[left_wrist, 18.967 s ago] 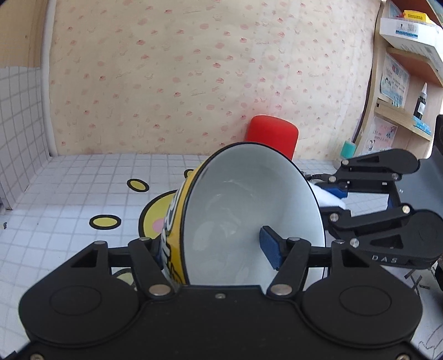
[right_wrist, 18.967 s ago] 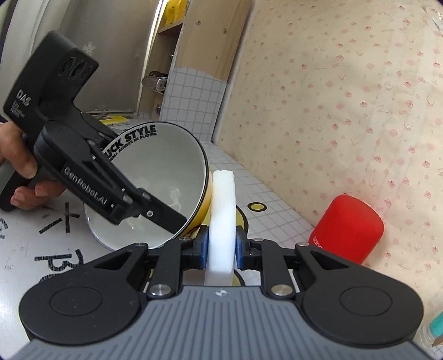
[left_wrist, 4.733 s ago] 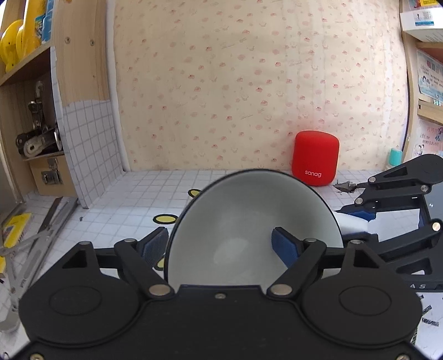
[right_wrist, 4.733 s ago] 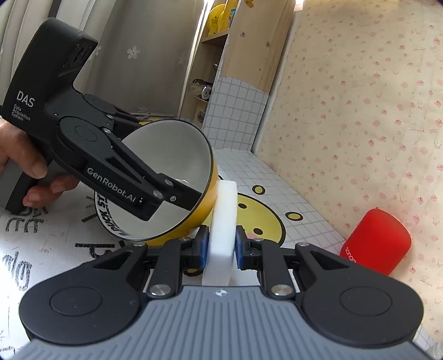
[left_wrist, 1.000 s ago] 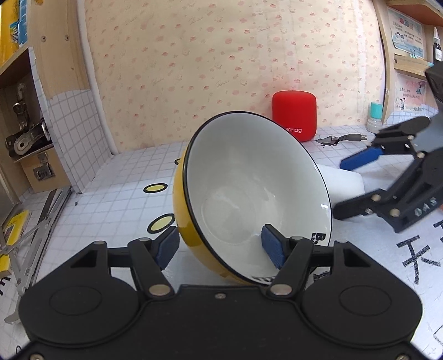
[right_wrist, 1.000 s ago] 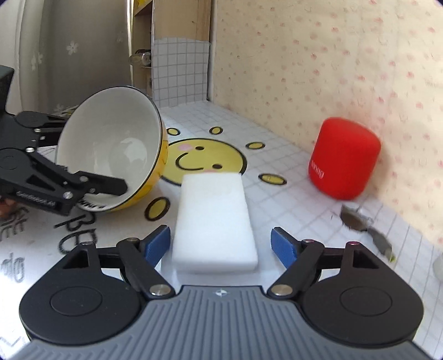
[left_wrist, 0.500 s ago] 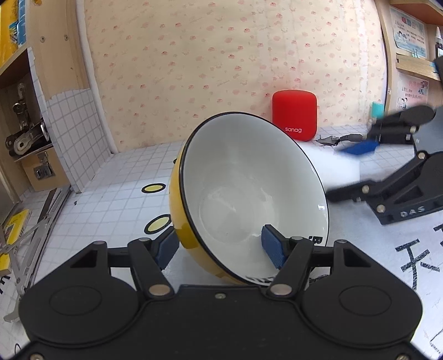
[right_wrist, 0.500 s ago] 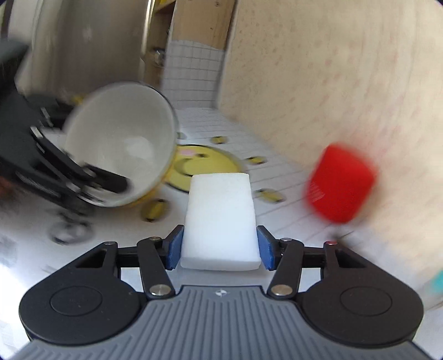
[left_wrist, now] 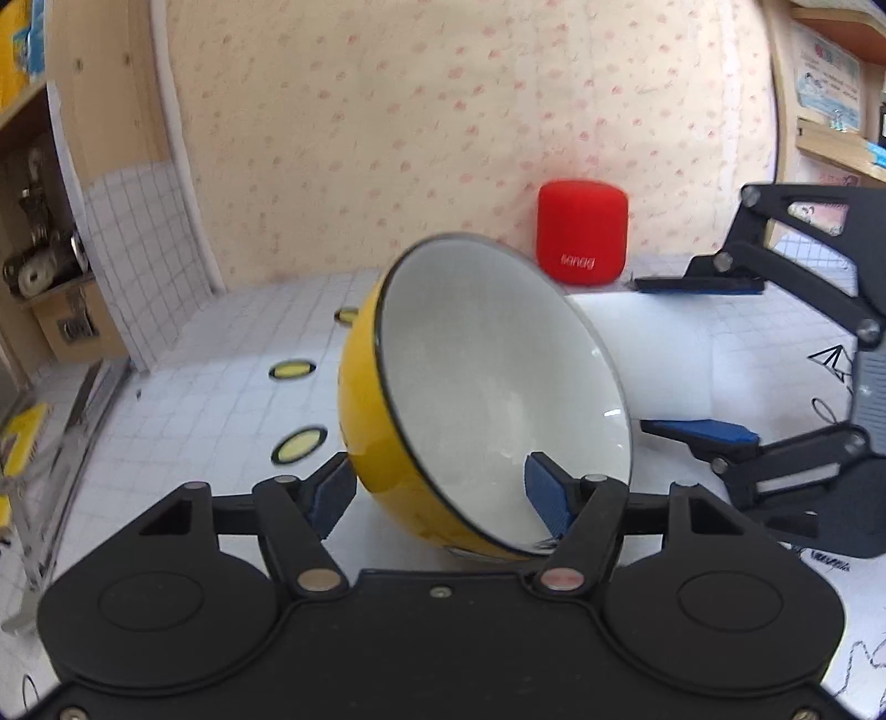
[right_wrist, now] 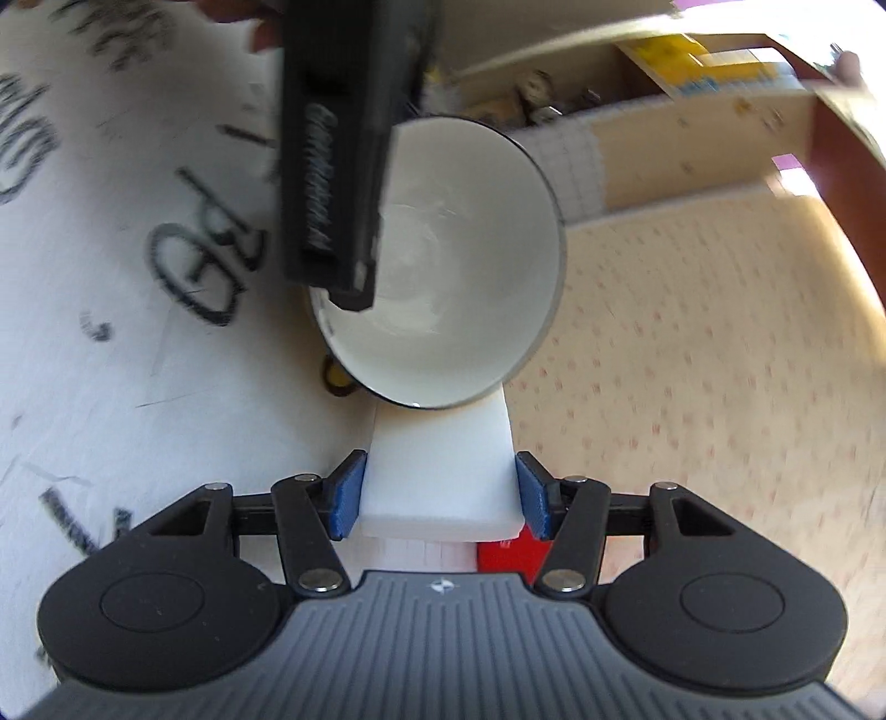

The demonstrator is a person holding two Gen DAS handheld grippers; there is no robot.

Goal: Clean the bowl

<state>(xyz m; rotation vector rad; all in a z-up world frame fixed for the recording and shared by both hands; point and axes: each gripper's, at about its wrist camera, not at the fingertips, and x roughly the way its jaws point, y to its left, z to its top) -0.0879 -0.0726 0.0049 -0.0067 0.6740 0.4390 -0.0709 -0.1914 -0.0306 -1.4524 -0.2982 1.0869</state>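
A yellow bowl [left_wrist: 487,387] with a white inside lies tilted on its side, mouth toward the right. My left gripper [left_wrist: 437,493] is shut on its lower wall, one pad outside and one pad inside, and its jaws are easing open. A white sponge [right_wrist: 443,471] sits between the pads of my right gripper [right_wrist: 440,493], which grips its long sides while its jaws open slightly. The sponge's far end meets the bowl [right_wrist: 443,249] at its rim. In the left wrist view the right gripper [left_wrist: 664,357] is rolled on its side with the sponge [left_wrist: 675,360] beside the bowl.
A red cylinder speaker [left_wrist: 581,238] stands at the back by the wallpapered wall. A wooden shelf with metal tools [left_wrist: 39,266] is on the left. The tablecloth [right_wrist: 111,249] is white with black lettering and yellow spots [left_wrist: 299,443]. A person's hand [right_wrist: 260,33] holds the left gripper.
The right gripper closed on the sponge lying on the table, rolled over onto its side and carried it to the bowl's rim. The left gripper and the bowl stayed put.
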